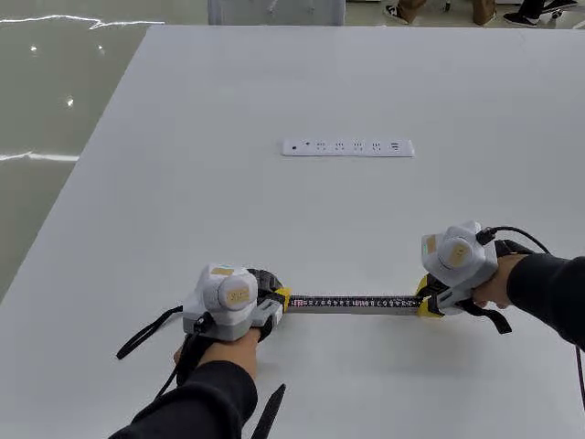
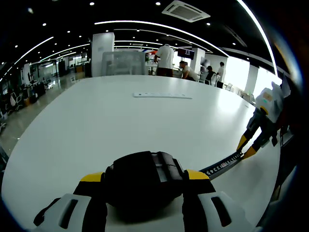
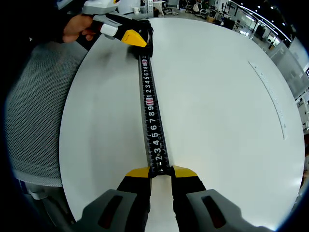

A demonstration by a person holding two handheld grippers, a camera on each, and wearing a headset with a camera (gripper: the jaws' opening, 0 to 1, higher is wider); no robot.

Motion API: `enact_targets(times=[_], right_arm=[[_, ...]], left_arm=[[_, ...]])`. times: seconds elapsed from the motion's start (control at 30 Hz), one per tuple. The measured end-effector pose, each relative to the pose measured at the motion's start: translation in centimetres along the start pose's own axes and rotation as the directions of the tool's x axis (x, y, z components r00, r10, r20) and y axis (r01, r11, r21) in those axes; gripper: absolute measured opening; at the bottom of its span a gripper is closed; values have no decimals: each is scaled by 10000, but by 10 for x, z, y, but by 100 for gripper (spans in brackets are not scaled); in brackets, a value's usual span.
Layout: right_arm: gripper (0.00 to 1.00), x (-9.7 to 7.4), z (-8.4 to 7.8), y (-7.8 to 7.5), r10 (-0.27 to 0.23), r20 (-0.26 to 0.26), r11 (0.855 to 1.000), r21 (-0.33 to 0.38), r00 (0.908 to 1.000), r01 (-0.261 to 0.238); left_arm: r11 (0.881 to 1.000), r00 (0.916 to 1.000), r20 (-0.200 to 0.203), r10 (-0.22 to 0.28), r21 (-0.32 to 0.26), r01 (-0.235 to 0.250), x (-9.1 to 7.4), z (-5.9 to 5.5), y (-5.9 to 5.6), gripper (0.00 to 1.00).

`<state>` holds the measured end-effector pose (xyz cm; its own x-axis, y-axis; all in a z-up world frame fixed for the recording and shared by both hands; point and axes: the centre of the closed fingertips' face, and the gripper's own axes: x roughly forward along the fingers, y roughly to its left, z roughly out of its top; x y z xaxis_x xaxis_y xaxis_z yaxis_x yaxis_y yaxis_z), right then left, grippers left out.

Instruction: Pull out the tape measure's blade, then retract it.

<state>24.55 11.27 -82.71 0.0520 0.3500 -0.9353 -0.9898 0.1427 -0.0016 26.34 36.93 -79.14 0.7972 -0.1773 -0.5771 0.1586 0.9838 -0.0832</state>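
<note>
Near the front edge of the white tabletop (image 1: pixel 366 82), the black, rounded tape measure case (image 1: pixel 268 282) sits clamped between the yellow-tipped jaws of the left tool (image 1: pixel 277 300), which press against its two sides. From it the dark metal blade (image 1: pixel 355 303) with white numerals runs low along the surface, straight across to the right tool (image 1: pixel 426 305), whose jaws are pinched together on the blade's free end. Long axis: side to side before the person, case at left, tip at right. Judgement: extension appears done or nearly so; retraction calls for the right tool to move along this line toward the case, feeding the blade in straight.
</note>
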Motion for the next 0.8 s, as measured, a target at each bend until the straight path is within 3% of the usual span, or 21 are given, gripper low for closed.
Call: enact_targets(times=[0.8], right_arm=[[11,5,13,-2,0,121,9999,168,9999,-2]], left_arm=[[9997,9997,-136,-201,-106,200,0,-1,0,59]])
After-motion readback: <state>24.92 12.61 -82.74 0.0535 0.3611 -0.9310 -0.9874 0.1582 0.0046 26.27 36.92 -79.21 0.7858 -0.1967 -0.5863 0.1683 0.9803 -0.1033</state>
